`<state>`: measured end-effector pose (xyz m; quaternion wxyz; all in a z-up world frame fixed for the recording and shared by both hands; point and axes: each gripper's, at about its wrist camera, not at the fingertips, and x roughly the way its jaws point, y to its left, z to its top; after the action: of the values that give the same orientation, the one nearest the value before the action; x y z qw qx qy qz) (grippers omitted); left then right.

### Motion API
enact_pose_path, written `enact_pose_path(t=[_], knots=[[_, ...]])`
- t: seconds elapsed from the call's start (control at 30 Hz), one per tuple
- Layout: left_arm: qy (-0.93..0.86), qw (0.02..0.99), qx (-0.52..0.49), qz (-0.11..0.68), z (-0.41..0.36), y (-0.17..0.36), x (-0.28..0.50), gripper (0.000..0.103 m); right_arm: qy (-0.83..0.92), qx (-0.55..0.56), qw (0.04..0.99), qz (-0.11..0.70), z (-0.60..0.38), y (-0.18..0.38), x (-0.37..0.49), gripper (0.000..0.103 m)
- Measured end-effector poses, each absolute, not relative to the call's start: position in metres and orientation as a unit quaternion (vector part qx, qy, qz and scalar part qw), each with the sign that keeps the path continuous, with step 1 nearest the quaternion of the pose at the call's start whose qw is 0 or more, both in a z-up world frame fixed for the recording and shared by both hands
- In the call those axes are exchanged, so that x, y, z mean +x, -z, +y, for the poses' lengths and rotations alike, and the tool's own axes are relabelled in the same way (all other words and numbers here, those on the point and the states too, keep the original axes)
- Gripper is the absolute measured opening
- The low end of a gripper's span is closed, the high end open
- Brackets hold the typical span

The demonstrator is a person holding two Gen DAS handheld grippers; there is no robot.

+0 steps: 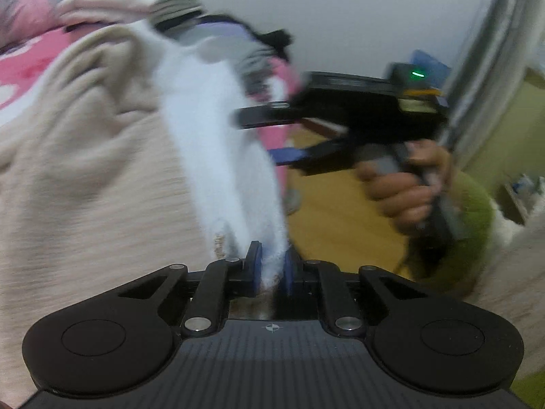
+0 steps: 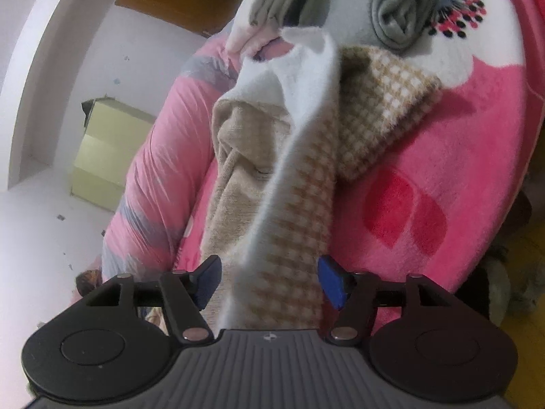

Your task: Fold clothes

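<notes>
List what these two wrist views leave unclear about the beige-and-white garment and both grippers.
- Left wrist view: motion blur smears the beige-and-white garment and right gripper; whether its pads touch cloth is unreadable.
- Left gripper: closed on the white edge; how far in the cloth reaches is hidden.
- Right wrist view: the garment's near end is hidden by the gripper body; pink blanket cut off by the frame.

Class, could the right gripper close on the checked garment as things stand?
Probably yes. The checked garment already runs between the right gripper's open fingers, with nothing blocking them; the left gripper is shut on its white edge.
</notes>
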<state>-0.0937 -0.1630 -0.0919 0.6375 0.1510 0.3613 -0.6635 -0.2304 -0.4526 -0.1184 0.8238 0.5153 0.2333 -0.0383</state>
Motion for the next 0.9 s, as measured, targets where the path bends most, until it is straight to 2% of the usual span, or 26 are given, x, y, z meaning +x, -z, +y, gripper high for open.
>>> enact_pose_path(t=[0.17,0.27,0.33,0.37,0.4,0.47,0.57,0.63,0.73,0.8,0.9], knots=[[0.682,0.622,0.120,0.364,-0.170,0.102,-0.113,0.011,0.042,0.489,0.828,0.270,-0.441,0.118,-0.230,0.069],[0.694,0.610,0.097,0.371,-0.169,0.099,-0.119,0.008,0.012,0.480,0.829,0.285,-0.427,0.121,-0.233,0.065],[0.707,0.590,0.086,0.380,-0.169,0.095,-0.123,0.007,-0.008,0.471,0.831,0.296,-0.416,0.123,-0.234,0.050],[0.712,0.583,0.089,0.380,-0.169,0.092,-0.126,0.007,-0.005,0.461,0.836,0.299,-0.411,0.124,-0.236,0.026],[0.714,0.584,0.101,0.373,-0.169,0.089,-0.131,0.008,0.002,0.454,0.839,0.300,-0.409,0.126,-0.237,0.015],[0.713,0.588,0.126,0.359,-0.169,0.084,-0.137,0.010,0.009,0.454,0.840,0.297,-0.410,0.130,-0.238,0.008],[0.705,0.598,0.123,0.361,-0.168,0.073,-0.125,0.020,0.007,0.452,0.844,0.289,-0.413,0.132,-0.242,0.006],[0.683,0.624,0.105,0.365,-0.173,0.063,-0.104,0.036,0.008,0.419,0.862,0.286,-0.408,0.126,-0.243,0.006],[0.633,0.676,0.110,0.361,-0.200,0.049,-0.075,0.047,0.011,0.361,0.889,0.283,-0.394,0.117,-0.243,0.006],[0.607,0.700,0.142,0.348,-0.230,0.042,-0.061,0.049,0.013,0.320,0.905,0.280,-0.383,0.111,-0.241,0.006],[0.592,0.708,0.183,0.338,-0.285,0.041,-0.050,0.062,0.014,0.280,0.919,0.278,-0.377,0.106,-0.243,0.006]])
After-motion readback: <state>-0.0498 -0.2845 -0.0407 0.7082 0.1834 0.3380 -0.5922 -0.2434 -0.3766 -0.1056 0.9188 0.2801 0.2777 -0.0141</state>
